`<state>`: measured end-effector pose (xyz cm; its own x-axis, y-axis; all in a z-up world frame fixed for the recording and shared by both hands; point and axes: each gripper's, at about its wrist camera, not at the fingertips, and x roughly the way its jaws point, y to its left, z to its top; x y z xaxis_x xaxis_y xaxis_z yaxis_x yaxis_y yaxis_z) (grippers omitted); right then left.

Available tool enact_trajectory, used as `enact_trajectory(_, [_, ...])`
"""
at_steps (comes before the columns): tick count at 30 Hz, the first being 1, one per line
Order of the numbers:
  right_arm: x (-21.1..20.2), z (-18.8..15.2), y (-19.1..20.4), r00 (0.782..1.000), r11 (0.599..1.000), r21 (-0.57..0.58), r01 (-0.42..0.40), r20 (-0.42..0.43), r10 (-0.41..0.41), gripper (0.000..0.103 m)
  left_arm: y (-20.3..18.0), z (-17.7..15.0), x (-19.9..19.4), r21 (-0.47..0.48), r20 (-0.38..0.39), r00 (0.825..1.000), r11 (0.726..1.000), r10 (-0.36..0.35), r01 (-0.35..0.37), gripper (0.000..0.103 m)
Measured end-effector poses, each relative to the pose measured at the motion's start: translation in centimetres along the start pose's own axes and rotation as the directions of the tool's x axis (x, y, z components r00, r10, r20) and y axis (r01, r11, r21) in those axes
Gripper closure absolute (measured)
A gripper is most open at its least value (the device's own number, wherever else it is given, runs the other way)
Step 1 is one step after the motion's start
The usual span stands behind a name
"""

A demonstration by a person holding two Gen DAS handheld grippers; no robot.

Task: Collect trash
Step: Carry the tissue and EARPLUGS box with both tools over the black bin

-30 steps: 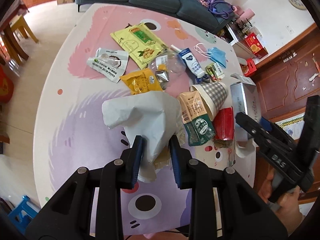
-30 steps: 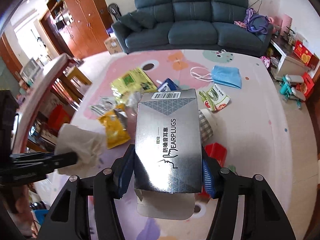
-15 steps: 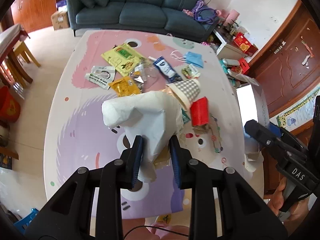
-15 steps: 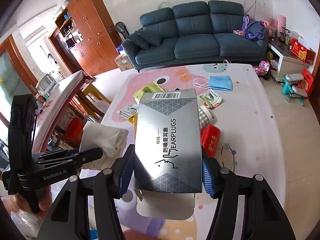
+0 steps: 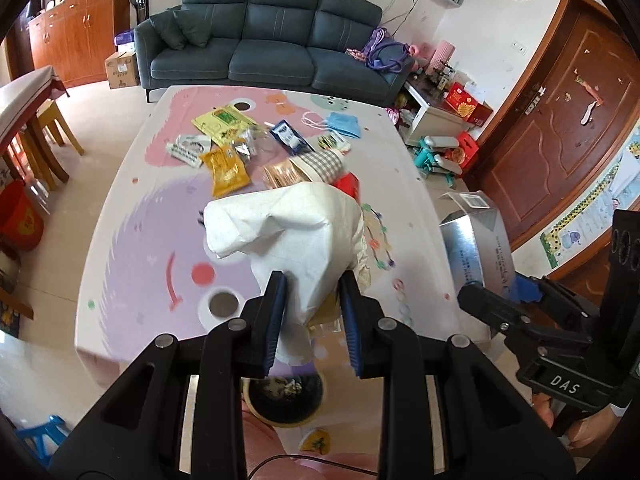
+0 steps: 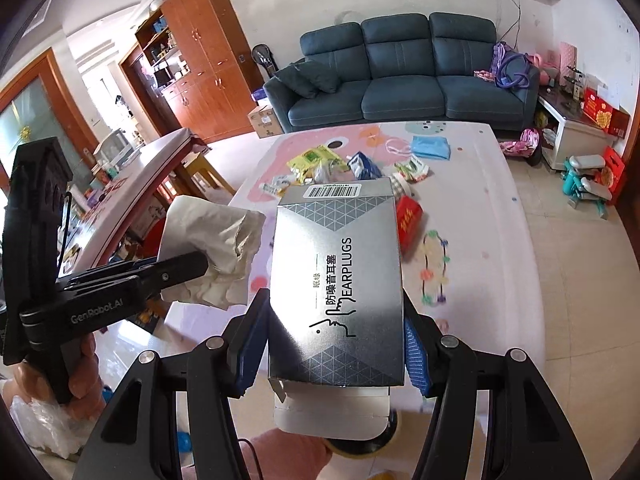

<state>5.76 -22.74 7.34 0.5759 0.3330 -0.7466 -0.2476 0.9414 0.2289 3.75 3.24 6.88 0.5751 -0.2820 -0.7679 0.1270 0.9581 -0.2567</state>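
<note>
While wrappers litter the table (image 5: 132, 240), the left gripper (image 5: 313, 312) clamps crumpled paper (image 5: 296, 236) directly above the bin (image 5: 282, 400) off the near edge (the nearer hand); the right gripper (image 6: 334, 346) grips the earplug box (image 6: 340, 280) beside it.

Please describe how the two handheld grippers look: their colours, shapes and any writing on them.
Both are black plastic clamps with two long fingers, silver screw heads at the joints and blue ribbed pads. The left gripper shows "GenRobot.AI" in grey on its side in the right wrist view. The right gripper carries white letters "DAS" in the left wrist view. A thin black cable runs below the left one.
</note>
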Motion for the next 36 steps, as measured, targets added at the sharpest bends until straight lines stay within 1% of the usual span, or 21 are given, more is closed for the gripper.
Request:
enact_trajectory(3, [-2.2, -2.5, 0.2, 1.0, 1.0, -0.019, -0.008, -0.001, 0.008, 0.044, -1.6, -3.4, -1.5, -0.006, 0.003, 1.0, 1.0, 0.005, -0.005, 0.079])
enact_trajectory(9, [-5.6, -8.0, 0.5, 0.998, 0.999, -0.035, -0.041, -0.04, 0.039, 0.044, -4.0, -8.4, -3.4, 0.003, -0.025, 0.999, 1.0, 0.027, -0.026, 0.079])
enact_trajectory(14, [-5.3, -10.5, 0.0, 0.994, 0.998, -0.004, -0.06, -0.087, 0.06, 0.044, -5.0, -10.7, -4.3, 0.03, -0.042, 0.998, 0.998, 0.053, -0.051, 0.079])
enact_trajectory(17, [-4.7, -12.1, -0.1, 0.99, 0.997, 0.02, -0.07, -0.118, 0.072, 0.044, -4.9, -11.4, -3.9, 0.045, -0.058, 0.996, 0.997, 0.07, -0.068, 0.079])
enact_trajectory(18, [-4.5, -12.6, -0.1, 0.989, 0.997, 0.026, -0.071, -0.127, 0.074, 0.044, -4.9, -12.1, -3.6, 0.053, -0.069, 0.995, 0.996, 0.075, -0.072, 0.079])
enact_trajectory(21, [-3.3, -14.6, 0.1, 0.982, 0.996, 0.051, -0.074, -0.168, 0.081, 0.044, -4.2, -13.4, -2.4, 0.071, -0.109, 0.991, 0.995, 0.078, -0.07, 0.079])
enact_trajectory(23, [-1.7, -15.5, 0.1, 0.975, 0.995, 0.074, -0.074, -0.204, 0.088, 0.044, -3.7, -14.5, -1.1, 0.079, -0.149, 0.986, 0.995, 0.079, -0.068, 0.079])
enact_trajectory(27, [1.4, -18.4, 0.7, 0.956, 0.992, 0.106, -0.065, -0.28, 0.092, 0.044, -2.0, -16.8, 1.5, 0.077, -0.22, 0.973, 0.995, 0.074, -0.058, 0.079])
enact_trajectory(31, [4.8, -21.8, 1.8, 0.936, 0.991, 0.127, -0.032, -0.344, 0.075, 0.044, 0.7, -19.5, 4.3, 0.062, -0.286, 0.957, 0.997, 0.05, -0.033, 0.079])
enact_trajectory(36, [9.5, -25.4, 2.3, 0.922, 0.987, 0.162, -0.002, -0.381, 0.064, 0.044, 3.4, -23.0, 7.9, 0.1, -0.337, 0.94, 0.995, 0.051, -0.018, 0.079])
